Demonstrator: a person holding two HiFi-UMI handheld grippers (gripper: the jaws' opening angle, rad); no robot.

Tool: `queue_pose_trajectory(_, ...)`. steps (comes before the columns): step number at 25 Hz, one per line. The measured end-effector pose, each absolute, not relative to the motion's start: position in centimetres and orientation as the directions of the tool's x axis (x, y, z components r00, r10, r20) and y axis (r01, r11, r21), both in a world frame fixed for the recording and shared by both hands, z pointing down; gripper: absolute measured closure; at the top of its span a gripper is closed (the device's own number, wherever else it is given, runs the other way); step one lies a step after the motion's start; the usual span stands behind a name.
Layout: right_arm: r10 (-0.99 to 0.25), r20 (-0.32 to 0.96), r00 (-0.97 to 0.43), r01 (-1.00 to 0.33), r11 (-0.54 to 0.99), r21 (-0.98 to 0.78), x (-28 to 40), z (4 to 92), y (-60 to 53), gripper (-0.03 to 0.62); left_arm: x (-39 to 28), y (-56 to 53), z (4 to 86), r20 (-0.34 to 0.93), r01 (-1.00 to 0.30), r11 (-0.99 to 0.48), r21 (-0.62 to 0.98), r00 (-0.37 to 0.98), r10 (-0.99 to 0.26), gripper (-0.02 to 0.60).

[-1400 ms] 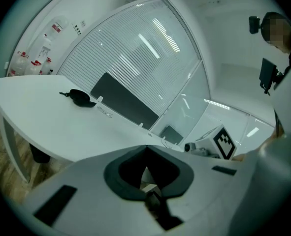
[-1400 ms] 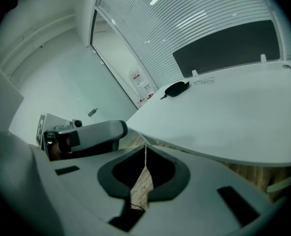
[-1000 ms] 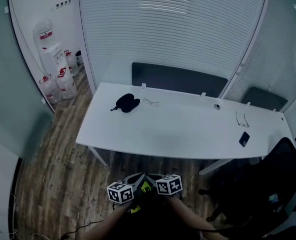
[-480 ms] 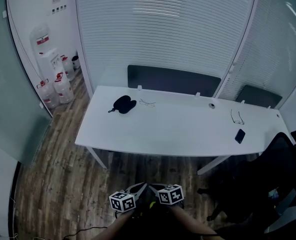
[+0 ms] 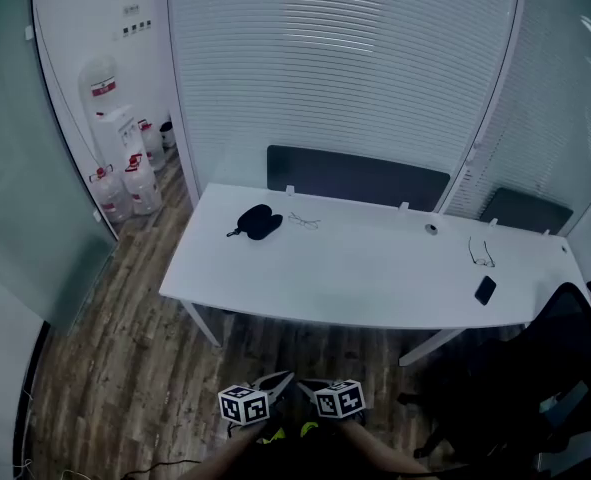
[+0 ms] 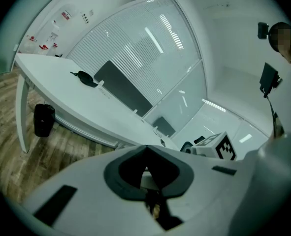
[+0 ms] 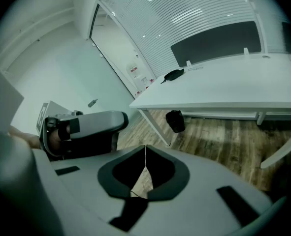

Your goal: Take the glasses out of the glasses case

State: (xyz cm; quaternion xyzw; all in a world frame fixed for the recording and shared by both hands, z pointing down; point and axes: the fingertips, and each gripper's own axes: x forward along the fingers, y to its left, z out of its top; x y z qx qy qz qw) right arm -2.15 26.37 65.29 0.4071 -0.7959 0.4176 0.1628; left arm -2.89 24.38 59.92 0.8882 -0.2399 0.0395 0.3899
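On table (image 5: 355, 278): glasses case (image 5: 256, 221) left rear, glasses (image 5: 303, 220) just right of it; phone (image 5: 485, 290), second glasses (image 5: 482, 253) at right end.

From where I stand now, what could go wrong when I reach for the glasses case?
1. A loose pair of glasses lies close beside the black glasses case; a reaching gripper may knock it.
2. The left gripper and right gripper are both shut and empty; they likely must open before gripping the case.

long white counter (image 5: 355, 278), five things on it

a black soft glasses case (image 5: 258, 221) lies near its far left end, thin wire-framed glasses (image 5: 305, 221) just beside it. toward the right end lie a small round object (image 5: 431, 229), a second pair of glasses (image 5: 482, 253) and a flat black phone (image 5: 486, 290).
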Motion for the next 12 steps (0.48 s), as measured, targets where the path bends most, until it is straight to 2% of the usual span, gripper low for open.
queue_pose_trajectory(12, -0.521, 0.578, -0.628, -0.77, 0.309, -0.558, -2.0, 65.2, 25.4, 0.574, -2.9, 23.1, 59.6, 0.259, -0.467, -0.606, 0.644, 0.879, -0.401, 0.571)
